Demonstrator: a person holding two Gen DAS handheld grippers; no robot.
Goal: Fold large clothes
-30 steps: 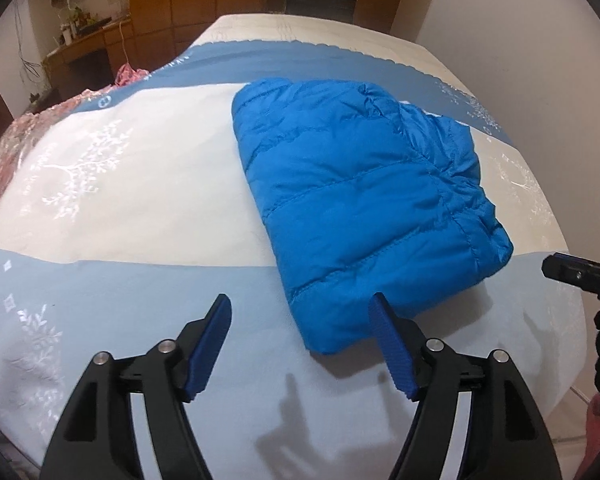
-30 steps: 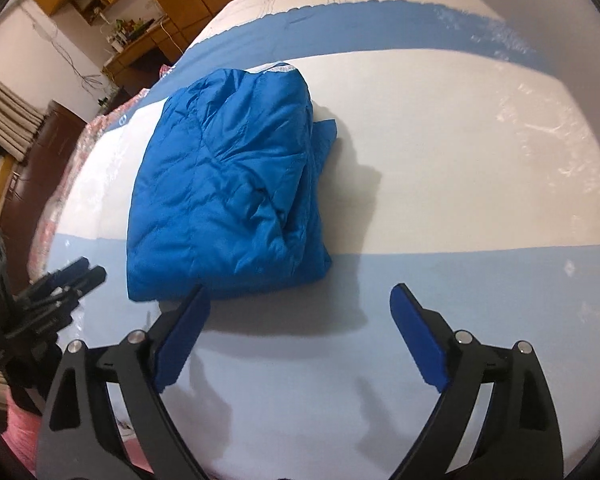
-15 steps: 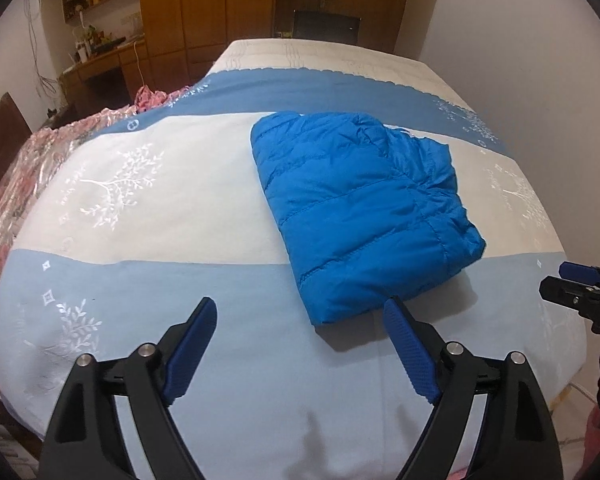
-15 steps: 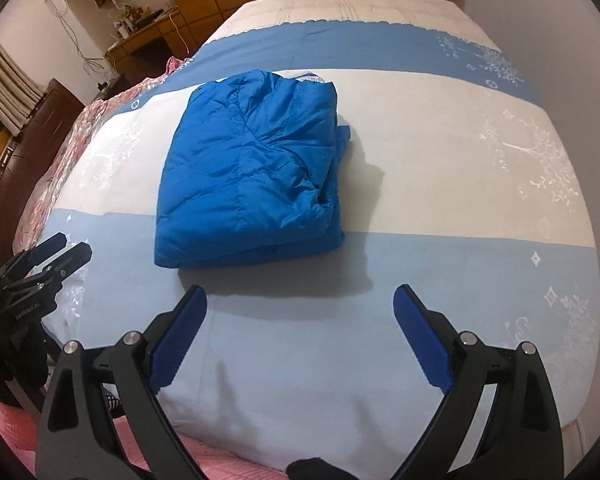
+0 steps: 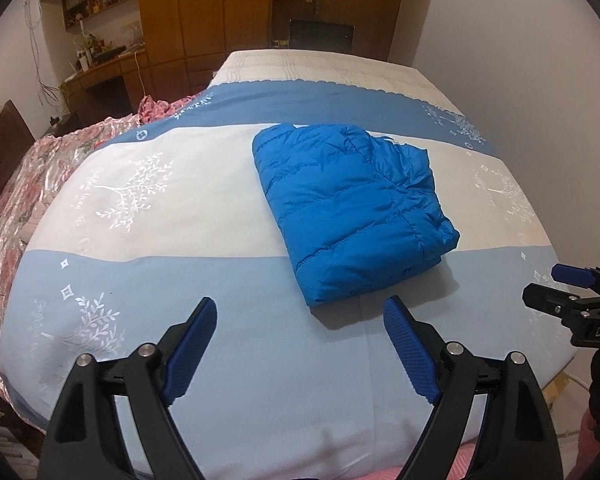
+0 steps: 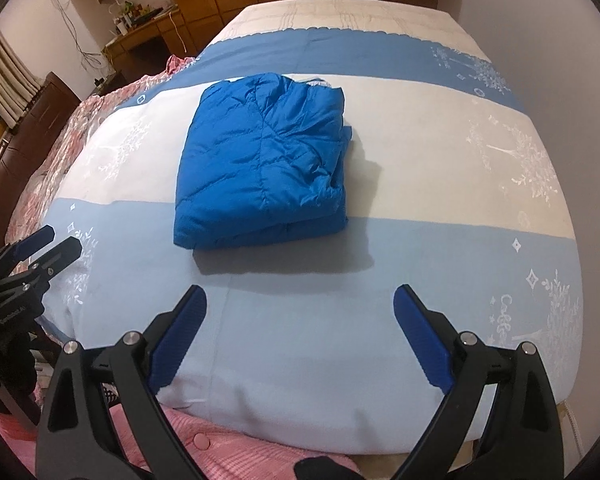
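Sitting folded mid-bed, the blue puffer jacket lies ahead of both spread, empty tongs, long axis running away from them (left gripper looks nearer; right gripper).

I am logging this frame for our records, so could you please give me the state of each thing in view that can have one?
Blue puffer jacket: folded into a compact bundle, lying flat on the bed, untouched.
Left gripper: open, empty, clear of the jacket.
Right gripper: open, empty, clear of the jacket.
Bedspread: spread smooth over the bed.
Pink floral cover: crumpled along the bed's side.
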